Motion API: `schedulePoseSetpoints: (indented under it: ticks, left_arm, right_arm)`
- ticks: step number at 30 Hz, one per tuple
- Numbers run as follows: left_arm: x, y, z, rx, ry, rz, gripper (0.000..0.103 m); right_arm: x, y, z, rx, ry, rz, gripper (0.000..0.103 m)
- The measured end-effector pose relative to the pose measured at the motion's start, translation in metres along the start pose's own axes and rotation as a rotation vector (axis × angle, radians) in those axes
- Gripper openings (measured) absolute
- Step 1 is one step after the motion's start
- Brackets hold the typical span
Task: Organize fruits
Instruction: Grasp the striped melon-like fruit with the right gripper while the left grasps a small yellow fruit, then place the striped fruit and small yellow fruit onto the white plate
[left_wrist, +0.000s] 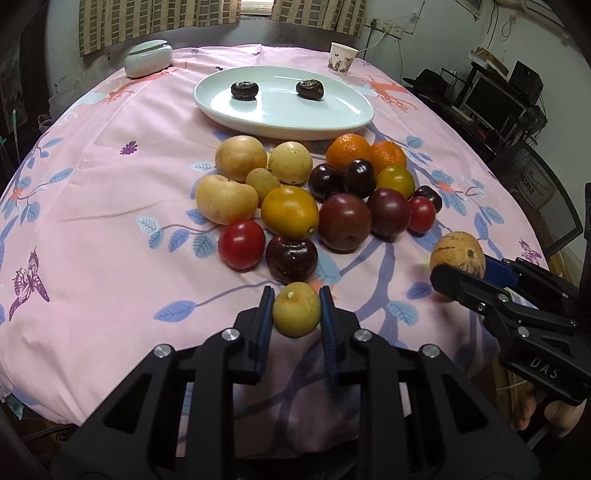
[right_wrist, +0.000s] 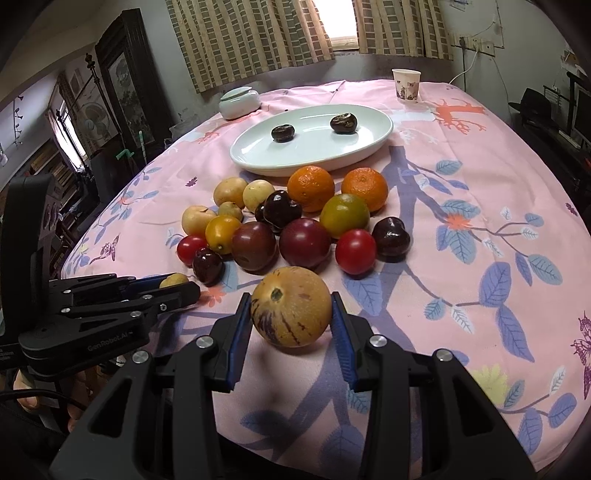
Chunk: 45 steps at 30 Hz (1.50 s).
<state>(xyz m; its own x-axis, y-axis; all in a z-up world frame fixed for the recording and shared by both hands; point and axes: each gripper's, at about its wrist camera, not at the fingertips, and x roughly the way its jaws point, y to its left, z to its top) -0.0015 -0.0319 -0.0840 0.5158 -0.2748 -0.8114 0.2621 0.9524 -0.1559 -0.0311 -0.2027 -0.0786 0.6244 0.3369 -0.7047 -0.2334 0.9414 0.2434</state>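
Only rightward: purple-streaked melon (right_wrist: 291, 306) skin.

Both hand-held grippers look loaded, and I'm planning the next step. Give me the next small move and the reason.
Probably carry the left hand-held gripper forward over the pile to the plate. It already clamps a small yellow-green fruit, and the plate holds only two dark fruits, leaving bare room. The right hand-held gripper can follow with its striped fruit.
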Motion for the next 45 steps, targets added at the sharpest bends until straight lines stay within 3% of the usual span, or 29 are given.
schedulePoseSetpoints:
  ticks: [18, 22, 26, 30, 36, 40, 45]
  left_arm:
    - [-0.015, 0.026, 0.019, -0.031, -0.038, -0.012, 0.025]
    - [-0.021, 0.026, 0.038, -0.010, -0.056, -0.039, 0.025]
    - [-0.023, 0.024, 0.086, 0.035, -0.085, -0.035, 0.025]
    - [-0.004, 0.030, 0.161, 0.037, -0.091, -0.017, 0.025]
    - [0.076, 0.046, 0.265, -0.024, 0.004, 0.012, 0.025]
    - [0.132, 0.064, 0.294, -0.101, 0.084, 0.014, 0.025]
    - [0.165, 0.068, 0.304, -0.102, 0.120, 0.018, 0.025]
  right_arm:
    - [0.011, 0.011, 0.022, -0.026, 0.009, 0.020, 0.042]
    - [0.011, 0.009, 0.045, -0.036, 0.016, 0.085, 0.042]
    - [0.017, 0.007, 0.088, -0.101, -0.001, 0.065, 0.042]
    - [0.047, 0.001, 0.146, -0.156, 0.003, 0.055, 0.042]
    - [0.124, -0.018, 0.222, -0.137, 0.053, 0.042, 0.042]
    - [0.176, -0.032, 0.249, -0.129, 0.126, 0.030, 0.042]
    - [0.212, -0.043, 0.261, -0.118, 0.189, 0.028, 0.042]
